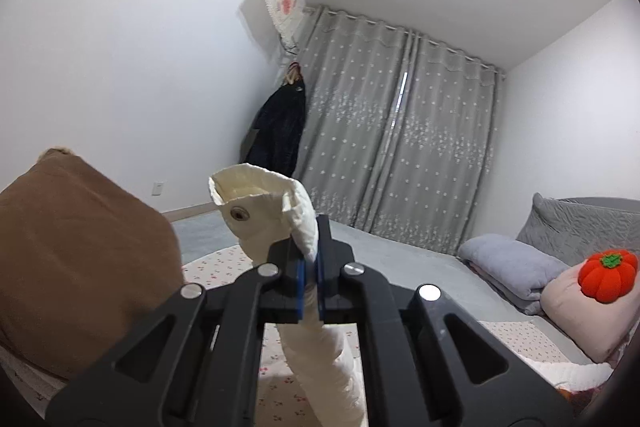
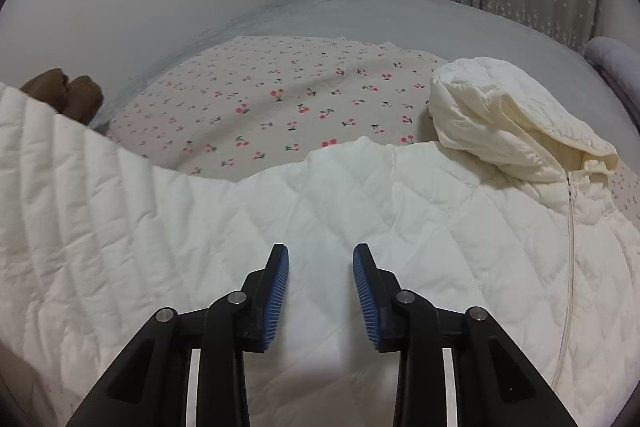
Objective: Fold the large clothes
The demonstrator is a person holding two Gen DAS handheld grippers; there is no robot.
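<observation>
Left gripper [image 1: 311, 267] clamped tight on a cream sleeve cuff [image 1: 260, 203], lifted off the bed [image 1: 400, 259]; the cuff stands up past the fingertips, its mouth open, a metal snap [image 1: 239, 214] showing on the fabric; the rest of the sleeve hangs down below the jaws toward the cherry-print sheet [image 1: 224, 267]. Brown cushion [image 1: 72, 259] close at the left; grey curtains [image 1: 400, 147] behind; dark coat [image 1: 280, 135] hanging in the corner; orange pumpkin toy [image 1: 608, 275] on a pink pillow [image 1: 592, 315] at right.

Right gripper [image 2: 320, 291] tilted down over the quilted cream jacket [image 2: 280, 219], jaws part-way apart, blue pads [image 2: 276, 299] showing, nothing between them; whether the tips touch the cloth, cannot tell. Jacket spread across the near side of the bed on the cherry-print sheet [image 2: 280, 95]; its hood [image 2: 500, 123] bunched at the right, zip [image 2: 570, 247] running down from it.
</observation>
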